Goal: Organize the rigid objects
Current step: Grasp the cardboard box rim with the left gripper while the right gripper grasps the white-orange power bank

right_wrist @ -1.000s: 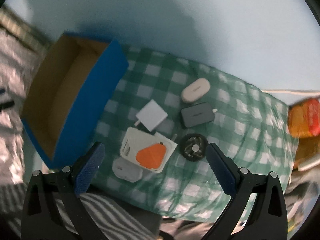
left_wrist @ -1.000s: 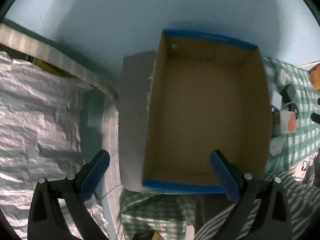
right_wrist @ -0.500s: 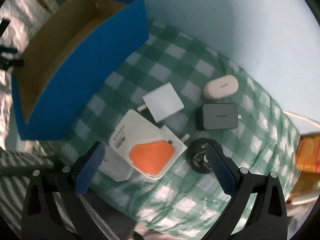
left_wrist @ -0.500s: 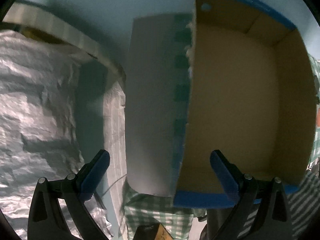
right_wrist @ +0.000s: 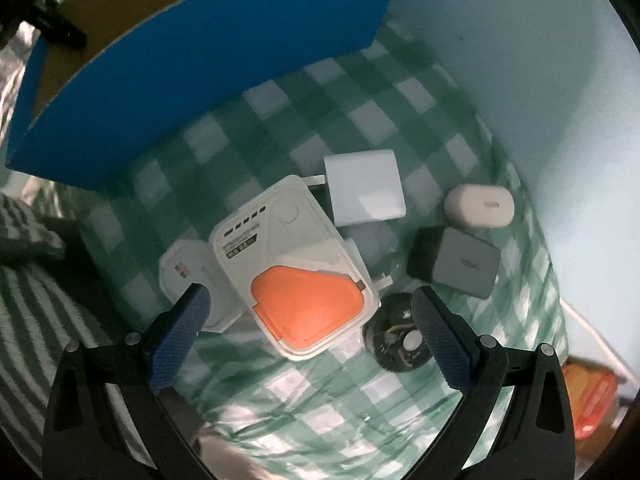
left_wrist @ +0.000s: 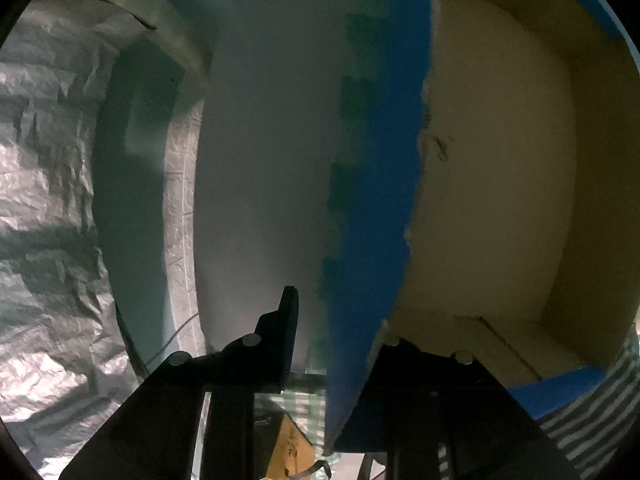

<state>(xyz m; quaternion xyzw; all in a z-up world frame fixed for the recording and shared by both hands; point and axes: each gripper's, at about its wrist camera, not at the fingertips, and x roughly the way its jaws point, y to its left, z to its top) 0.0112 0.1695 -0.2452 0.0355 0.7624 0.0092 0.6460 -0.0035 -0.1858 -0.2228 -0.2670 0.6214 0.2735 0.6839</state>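
Note:
A blue cardboard box (left_wrist: 500,160) with a brown inside fills the left wrist view. Its left wall (left_wrist: 380,160) runs between the jaws of my left gripper (left_wrist: 336,328), which are closing on it; the inner pad is hidden behind the wall. My right gripper (right_wrist: 310,312) hangs open above the checked cloth (right_wrist: 360,120), holding nothing. Under it lies a white power bank (right_wrist: 280,232) with an orange plug (right_wrist: 308,308) on top. Around it lie a white adapter (right_wrist: 188,272), a white square charger (right_wrist: 364,188), a grey charger (right_wrist: 464,264), a white earbud case (right_wrist: 480,206) and a black fan (right_wrist: 396,344).
The box (right_wrist: 200,60) stands just beyond the items on the cloth. Crinkled foil (left_wrist: 48,200) and a grey sheet (left_wrist: 260,160) lie left of the box. An orange packet (right_wrist: 588,400) sits at the right edge. A striped sleeve (right_wrist: 36,340) shows at the left.
My left gripper sank over the box's left wall and its jaws came together around it. My right gripper dropped closer to the items and rolled, still open.

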